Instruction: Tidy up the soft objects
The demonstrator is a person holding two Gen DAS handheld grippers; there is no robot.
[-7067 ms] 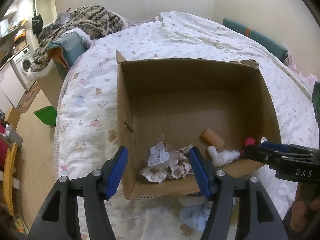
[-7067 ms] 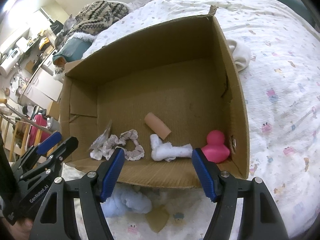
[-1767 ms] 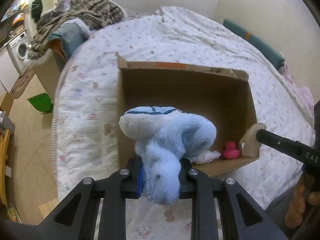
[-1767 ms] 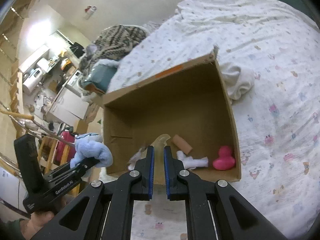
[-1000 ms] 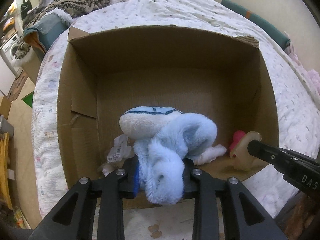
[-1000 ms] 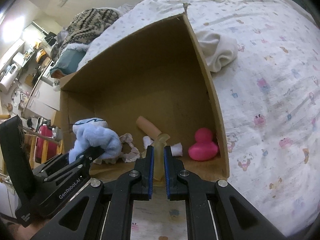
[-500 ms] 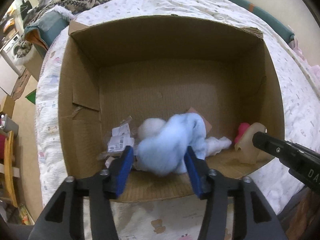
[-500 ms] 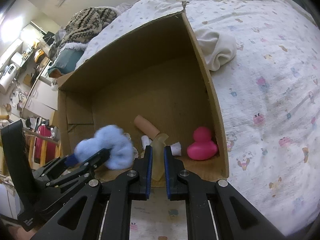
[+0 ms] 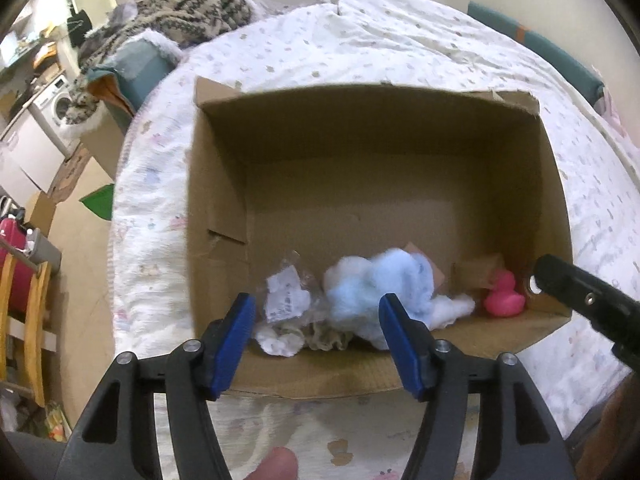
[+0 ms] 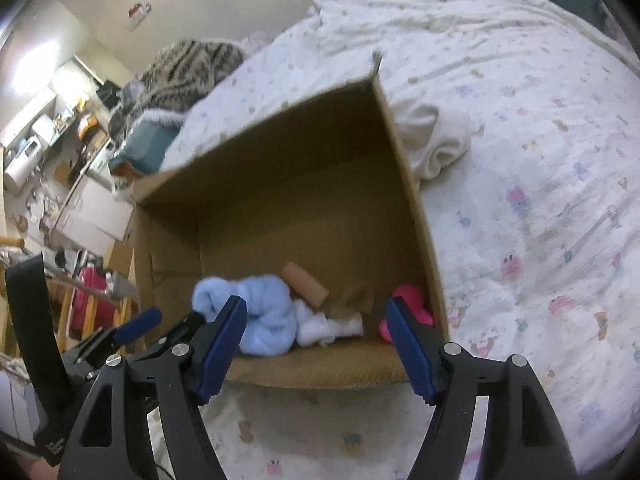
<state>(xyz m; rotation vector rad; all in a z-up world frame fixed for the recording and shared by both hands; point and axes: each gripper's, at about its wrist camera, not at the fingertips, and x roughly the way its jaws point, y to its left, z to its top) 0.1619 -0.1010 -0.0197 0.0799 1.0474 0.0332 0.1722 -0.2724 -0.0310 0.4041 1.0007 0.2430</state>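
Here we are at the open brown cardboard box [image 9: 372, 168] on the patterned white bedspread [image 10: 540, 208], and everything sits along its near wall. Far left inside the box, a crumpled frilly white cloth with a paper tag [image 9: 286, 312]. Just right of it, the fluffy light-blue plush toy [image 9: 384, 288], lying on the box floor, free of both claws. The left gripper [image 9: 318, 346] hangs spread wide over the near rim, holding nothing. That plush looks feather-light and squashy; I'd pinch it across the thick middle, since a loose limb would just stretch and flop. Touching its right side, a small white soft piece [image 10: 332, 328], and behind, a tan cardboard tube [image 10: 306, 286]. Then a flat tan shape against the wall, too blurred to name. Far right corner, the pink rubber duck [image 9: 502, 300], smooth and probably slippery. The right gripper [image 10: 318, 346] is also wide apart and empty. Outside the box's right wall, a bundled cream cloth [image 10: 436, 144] is partly hidden by the cardboard.
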